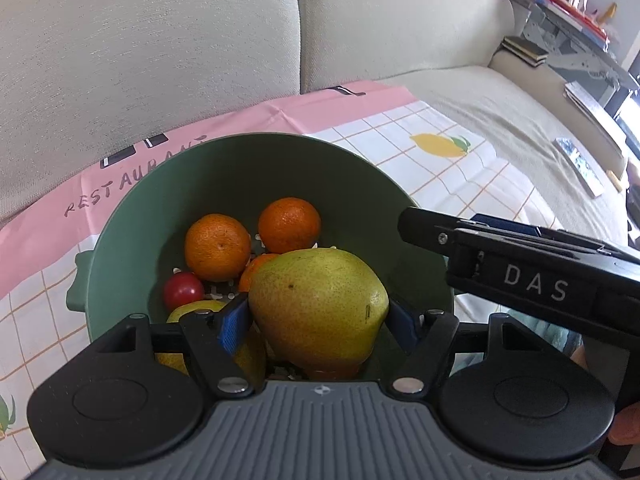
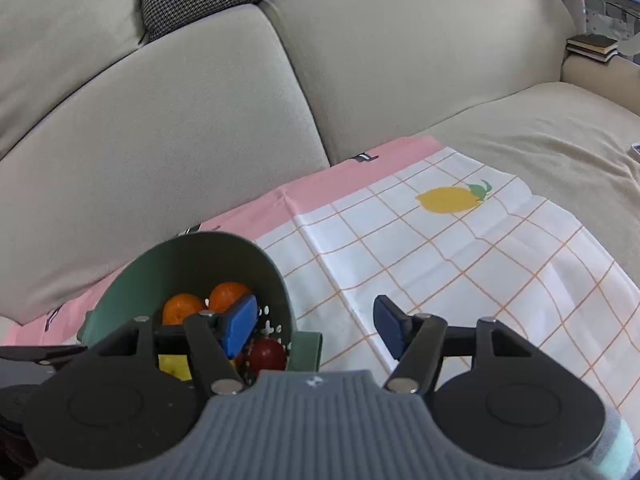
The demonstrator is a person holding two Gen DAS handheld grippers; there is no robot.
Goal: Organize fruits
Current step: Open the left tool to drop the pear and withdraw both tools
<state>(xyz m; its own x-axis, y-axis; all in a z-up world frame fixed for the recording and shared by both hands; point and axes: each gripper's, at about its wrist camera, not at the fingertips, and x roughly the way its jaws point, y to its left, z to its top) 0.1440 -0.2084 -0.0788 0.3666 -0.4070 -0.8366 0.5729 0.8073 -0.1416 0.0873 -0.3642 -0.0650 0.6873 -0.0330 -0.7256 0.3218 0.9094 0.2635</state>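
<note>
The left gripper point(image 1: 318, 316) stands wide, its blue pads point(image 1: 234, 322) pressed against either side of a large green-yellow pear point(image 1: 320, 304) with a reddish blush. The pear's long axis runs toward the camera: the broad rounded end faces away over the bowl, the narrower end comes back between the fingers. It hangs just above the near part of a green colander bowl point(image 1: 224, 168), whose floor is pierced with small holes. Beneath and beside the pear lie a yellow fruit point(image 1: 188, 310), partly hidden by the left finger, then a small red fruit point(image 1: 183, 289), and further in two oranges point(image 1: 218, 247), touching each other, with a third orange point(image 1: 256, 270) half hidden behind the pear.

To the right, the right gripper point(image 1: 520, 264) reaches in over the bowl's rim; its black side bears the white letters "DAS". In its own view the right gripper point(image 2: 316, 326) is partly open and holds nothing, one pad point(image 2: 240, 326) over the bowl, the other over the cloth.

The bowl stands on a checked cloth point(image 1: 400, 136) with orange lines, a pink border and a printed lemon point(image 1: 440, 145). The border reads "RESTAURAN", the rest hidden by the bowl. The cloth lies on the seat of a beige sofa point(image 1: 160, 40). Far right, books and papers are stacked, too blurred to read.
</note>
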